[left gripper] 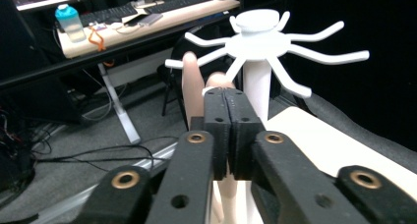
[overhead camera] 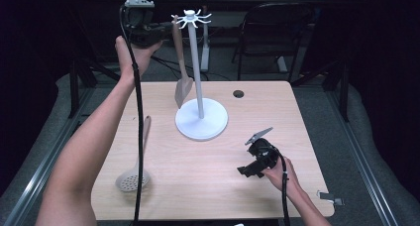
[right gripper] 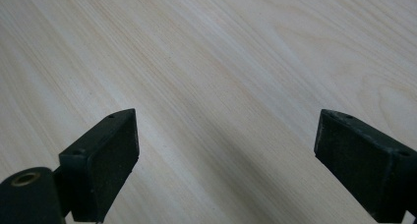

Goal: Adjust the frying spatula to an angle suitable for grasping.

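From above we overlook the whole table [overhead camera: 208, 186]; our left gripper view sits close to the white rack [left gripper: 260, 42], our right nearly against the tabletop.

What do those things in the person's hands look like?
Each gripper, left and right, is black with two blocky jaws, brass-coloured rivets at the joints, a grey three-cornered plate on top and a black cable trailing back. The forearms are bare, with no sleeves showing.

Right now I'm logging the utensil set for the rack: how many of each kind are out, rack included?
Wooden spatula: 1
Slotted spoon: 1
White hook stand: 1
Total: 3
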A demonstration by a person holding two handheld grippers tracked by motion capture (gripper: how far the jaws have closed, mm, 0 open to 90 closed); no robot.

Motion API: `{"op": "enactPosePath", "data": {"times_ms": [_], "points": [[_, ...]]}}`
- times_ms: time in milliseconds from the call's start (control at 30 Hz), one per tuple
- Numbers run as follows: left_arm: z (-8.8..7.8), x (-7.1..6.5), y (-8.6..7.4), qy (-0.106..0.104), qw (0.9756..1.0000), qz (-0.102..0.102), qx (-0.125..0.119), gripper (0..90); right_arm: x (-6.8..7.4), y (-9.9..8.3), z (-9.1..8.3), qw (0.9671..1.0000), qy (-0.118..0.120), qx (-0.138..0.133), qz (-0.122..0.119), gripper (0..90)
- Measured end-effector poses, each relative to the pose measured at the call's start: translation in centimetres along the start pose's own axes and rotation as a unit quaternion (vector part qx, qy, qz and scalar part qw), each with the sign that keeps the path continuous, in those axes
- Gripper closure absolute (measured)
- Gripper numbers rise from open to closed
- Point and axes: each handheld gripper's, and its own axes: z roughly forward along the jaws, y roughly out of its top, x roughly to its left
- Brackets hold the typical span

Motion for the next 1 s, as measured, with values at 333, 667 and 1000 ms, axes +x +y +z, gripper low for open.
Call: {"op": "enactPosePath", "data": {"times_ms": [333,667,1000], "points": [[-1.3,0.6,-1.8,-0.007,0.9995,-0.017,0.024,58.6,0.1,0.0,0.0,1.0,0.005,-0.004,0.003,9.5],[-1.5,0.2,-4.9,0.002,0.997,-0.013,0.076,31.3,0.1,0.1,0.0,1.0,0.002,0.004,0.001,9.4],[-1.3,-0.1,-9.0,0.012,0.9924,-0.012,0.122,18.7,-0.1,0.0,0.1,1.0,0.001,0.006,-0.002,9.3]]}}
